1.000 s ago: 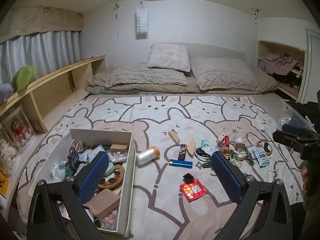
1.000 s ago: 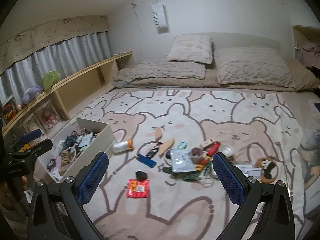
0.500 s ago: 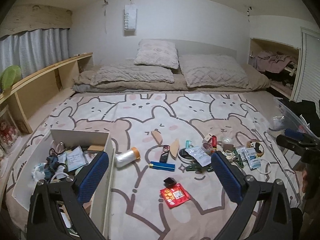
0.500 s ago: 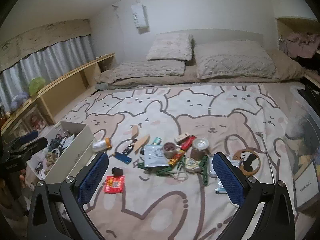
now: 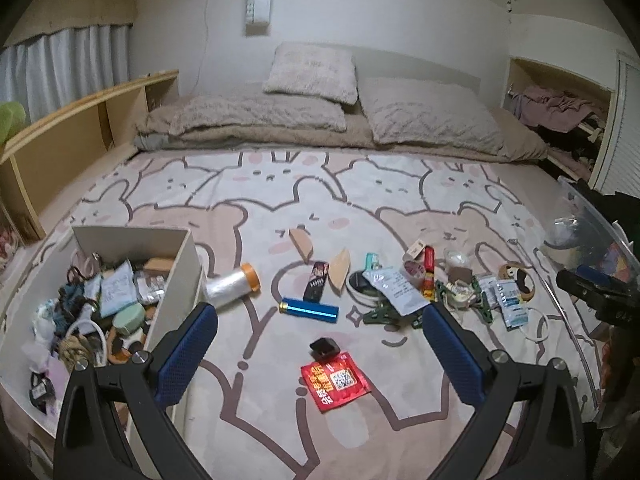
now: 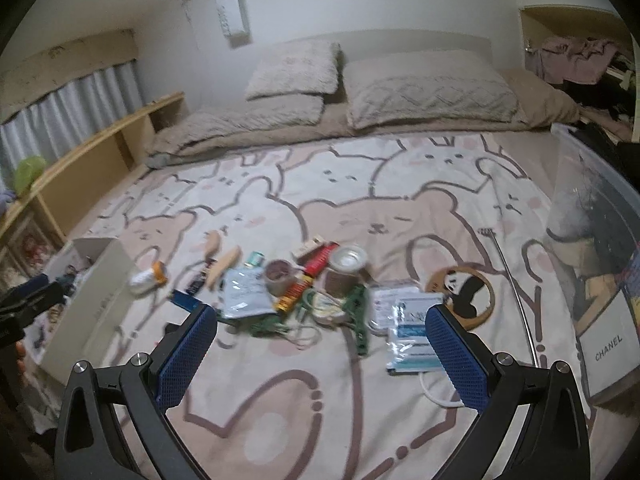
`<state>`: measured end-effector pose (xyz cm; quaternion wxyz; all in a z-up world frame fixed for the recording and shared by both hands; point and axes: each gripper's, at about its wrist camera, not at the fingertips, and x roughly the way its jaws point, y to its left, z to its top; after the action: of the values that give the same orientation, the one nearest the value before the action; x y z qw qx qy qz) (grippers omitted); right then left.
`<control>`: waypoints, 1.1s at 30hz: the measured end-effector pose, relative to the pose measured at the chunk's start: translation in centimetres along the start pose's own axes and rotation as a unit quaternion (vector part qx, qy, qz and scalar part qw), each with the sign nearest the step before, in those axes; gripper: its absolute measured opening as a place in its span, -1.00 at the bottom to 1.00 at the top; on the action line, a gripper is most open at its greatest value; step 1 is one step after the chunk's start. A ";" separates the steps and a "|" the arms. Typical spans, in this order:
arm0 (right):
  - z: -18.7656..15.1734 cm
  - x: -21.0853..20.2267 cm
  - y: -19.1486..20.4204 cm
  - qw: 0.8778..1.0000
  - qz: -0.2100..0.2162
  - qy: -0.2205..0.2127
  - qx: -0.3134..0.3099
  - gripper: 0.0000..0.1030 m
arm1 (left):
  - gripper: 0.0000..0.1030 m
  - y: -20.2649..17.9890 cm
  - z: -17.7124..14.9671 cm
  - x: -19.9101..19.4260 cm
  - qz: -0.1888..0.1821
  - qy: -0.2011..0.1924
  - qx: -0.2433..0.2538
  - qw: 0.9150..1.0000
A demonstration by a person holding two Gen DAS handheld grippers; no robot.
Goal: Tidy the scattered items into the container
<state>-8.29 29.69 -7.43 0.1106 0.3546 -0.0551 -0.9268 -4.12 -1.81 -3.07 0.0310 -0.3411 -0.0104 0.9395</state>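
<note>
1. Right now I hold both grippers above the bed [image 5: 400,200], between picks; neither carries anything.
2. My left gripper [image 5: 320,332] has its jaws wide apart, empty. Below it, at about 6 o'clock in its view, lie the red packet [image 5: 335,381] and the small black box [image 5: 325,348], which touches the packet's far edge.
3. My right gripper [image 6: 320,336] is likewise spread and empty, hanging over the main heap.
4. The container [image 5: 176,280], an open white box, sits at 9 o'clock in the left view, already crowded with small things.
5. Scattered items still out: the film roll [image 5: 232,286] just beside the container's right wall, the blue tube [image 5: 309,310] near the middle, and two wooden pieces [image 5: 340,270] towards 12 o'clock.
6. Under my right gripper the heap holds a white pouch [image 6: 245,292], a tin [image 6: 347,268], a green hanger [image 6: 360,312], wipe packs [image 6: 408,332] and, at 3 o'clock, a panda ring [image 6: 466,292].
7. I judge the task partly done, with many items left.
8. Next, my left gripper should drop onto the black box or packet and close; the flat packet will need an edge pinch.
9. My right gripper would do best with the tin: upright, and easier than the tangled hanger.
</note>
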 end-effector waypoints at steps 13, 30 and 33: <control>-2.0 5.0 -3.7 0.997 -0.004 0.045 0.070 1.00 | 1.00 -0.5 -2.8 6.5 0.004 0.087 -0.025 0.996; -4.6 7.0 -11.5 0.975 -0.065 0.077 0.197 1.00 | 1.00 0.2 -7.6 13.6 0.028 0.189 -0.067 0.979; -5.4 7.3 -12.6 0.967 -0.093 0.099 0.217 1.00 | 1.00 0.2 -8.2 14.3 0.027 0.202 -0.068 0.977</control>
<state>-12.11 40.01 -18.42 -0.0506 0.4639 -0.2104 -0.8591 -9.77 -1.09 -18.54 -0.0157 -0.5256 -0.0583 0.8486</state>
